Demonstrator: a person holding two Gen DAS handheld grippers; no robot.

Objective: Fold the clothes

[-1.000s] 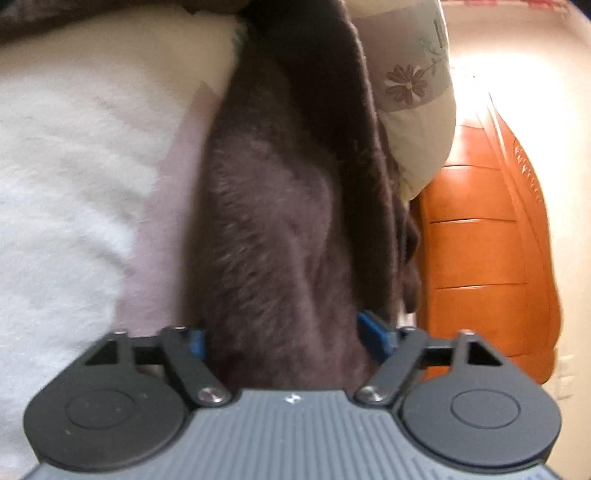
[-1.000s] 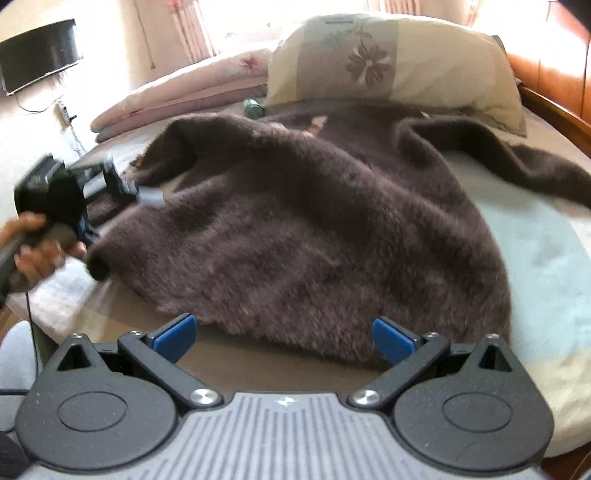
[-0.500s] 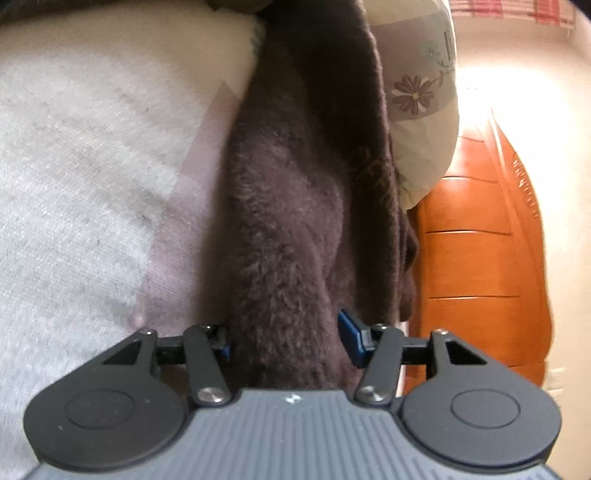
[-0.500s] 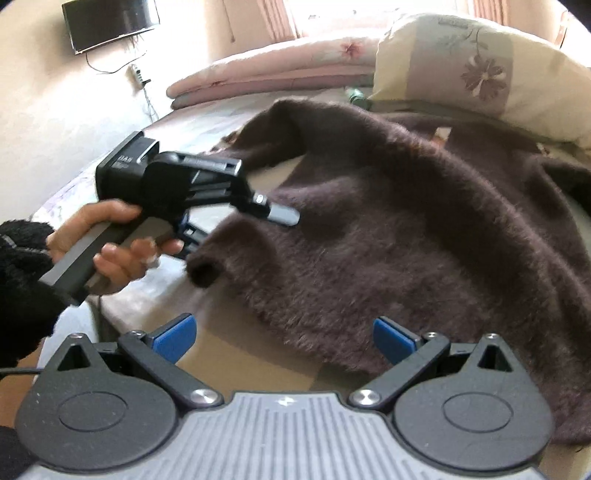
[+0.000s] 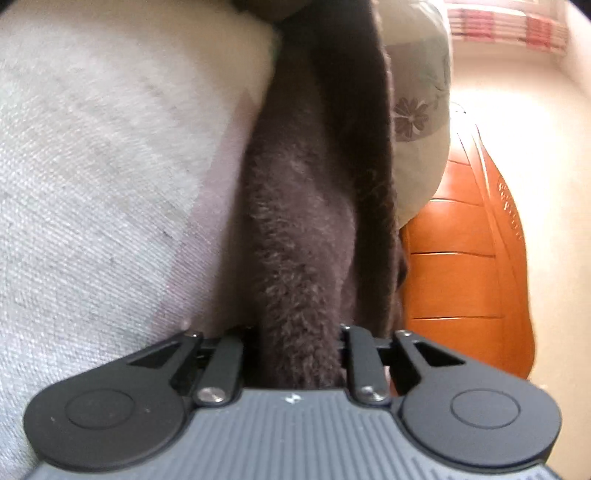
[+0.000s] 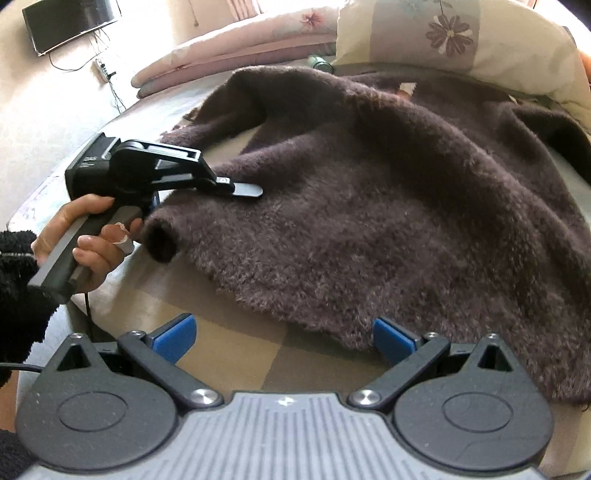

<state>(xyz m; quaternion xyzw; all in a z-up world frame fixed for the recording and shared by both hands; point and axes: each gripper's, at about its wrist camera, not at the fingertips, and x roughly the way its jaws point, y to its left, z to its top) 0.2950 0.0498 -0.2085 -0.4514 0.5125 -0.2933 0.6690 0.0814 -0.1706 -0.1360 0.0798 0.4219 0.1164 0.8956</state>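
Observation:
A fuzzy dark brown sweater (image 6: 388,206) lies spread over the bed, its hem toward the right wrist camera and a sleeve trailing off at the right. My left gripper (image 6: 207,201), held by a hand (image 6: 88,236), is shut on the sweater's left corner. In the left wrist view the sweater (image 5: 306,240) fills the narrow gap between the pinched fingers of the left gripper (image 5: 295,350). My right gripper (image 6: 282,338) stands open just short of the hem, with nothing between its blue pads (image 6: 391,338).
A flowered pillow (image 6: 454,37) lies beyond the sweater, with folded pink bedding (image 6: 236,48) to its left. The wooden headboard (image 5: 465,266) shows in the left wrist view. A wall-mounted TV (image 6: 70,22) hangs at the far left. The bedsheet (image 6: 229,354) lies bare under my right gripper.
The left gripper's fingers have closed in on the sweater's corner. The right wrist view has swung left and now shows the left gripper nearer and larger.

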